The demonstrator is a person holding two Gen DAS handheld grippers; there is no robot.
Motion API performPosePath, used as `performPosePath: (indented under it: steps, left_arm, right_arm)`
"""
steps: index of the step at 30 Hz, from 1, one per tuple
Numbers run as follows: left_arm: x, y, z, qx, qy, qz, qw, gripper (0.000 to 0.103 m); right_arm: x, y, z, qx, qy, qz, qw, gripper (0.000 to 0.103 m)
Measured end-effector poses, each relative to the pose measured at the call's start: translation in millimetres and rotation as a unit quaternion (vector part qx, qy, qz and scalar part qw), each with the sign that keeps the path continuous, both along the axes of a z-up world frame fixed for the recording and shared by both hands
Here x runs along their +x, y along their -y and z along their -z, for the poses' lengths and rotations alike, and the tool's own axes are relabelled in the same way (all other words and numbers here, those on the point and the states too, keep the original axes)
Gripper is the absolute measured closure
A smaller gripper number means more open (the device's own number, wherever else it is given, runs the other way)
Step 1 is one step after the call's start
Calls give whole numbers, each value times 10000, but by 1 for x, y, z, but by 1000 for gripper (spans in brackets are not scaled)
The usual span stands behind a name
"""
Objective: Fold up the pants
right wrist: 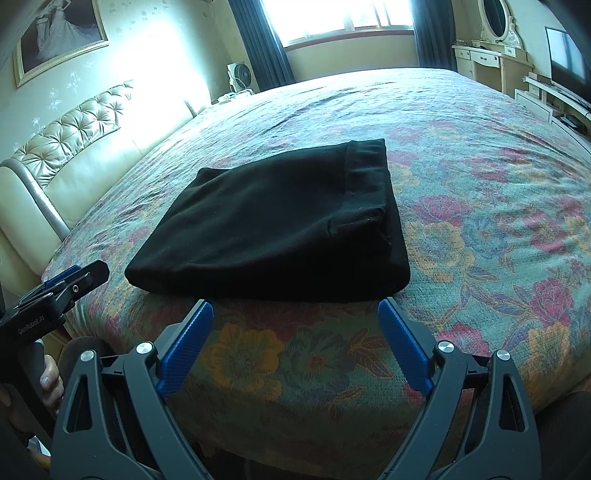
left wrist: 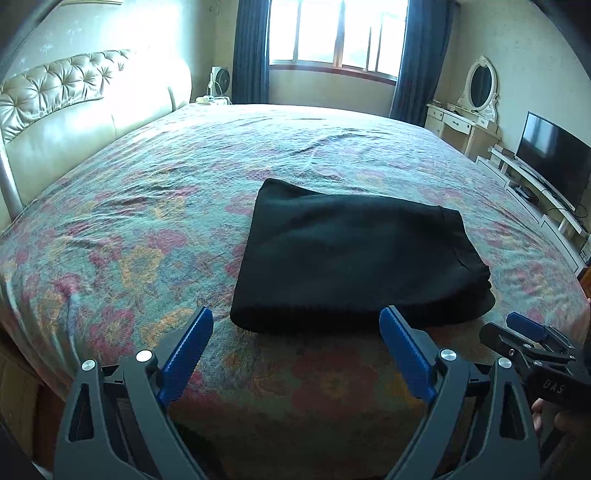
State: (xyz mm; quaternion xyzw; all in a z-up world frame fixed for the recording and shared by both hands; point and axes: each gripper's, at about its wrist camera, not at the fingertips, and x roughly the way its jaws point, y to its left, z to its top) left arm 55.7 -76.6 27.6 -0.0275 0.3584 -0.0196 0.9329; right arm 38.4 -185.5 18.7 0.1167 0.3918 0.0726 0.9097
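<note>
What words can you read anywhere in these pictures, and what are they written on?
"DAS" – on the black body of the right tool, seen from the left wrist.
"GenRobot.AI" – on the black body of the left tool, seen from the right wrist; small but readable.
Nothing else carries readable text.

White "DAS" on the black right gripper (left wrist: 532, 345) body at lower right, "GenRobot.AI" on the black left gripper (right wrist: 79, 275) body at lower left

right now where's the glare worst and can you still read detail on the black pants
Left wrist view: the window is blown out and glare washes the headboard; the pants read as a near-flat black mass. Right wrist view: the same glare on the headboard, but the pants' waistband seam shows; the bed's edges bow from fisheye.
</note>
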Motion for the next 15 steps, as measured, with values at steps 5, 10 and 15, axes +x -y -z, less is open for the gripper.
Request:
performPosePath:
  steps: [5,10,15]
  left_arm:
    - [-7,0,1,106,67,-246,9996,13]
    - [-11,6,0,424,32,-84,9991,13]
    - [-13,11,-2,436,122,97,9989,13]
  right_arm:
    - [0,-2,3,15,-45,-33,10000,12]
    - [0,-4,7,16,-97,-71,9999,12]
    - [-1,-4,7,28,-89,-67,9999,12]
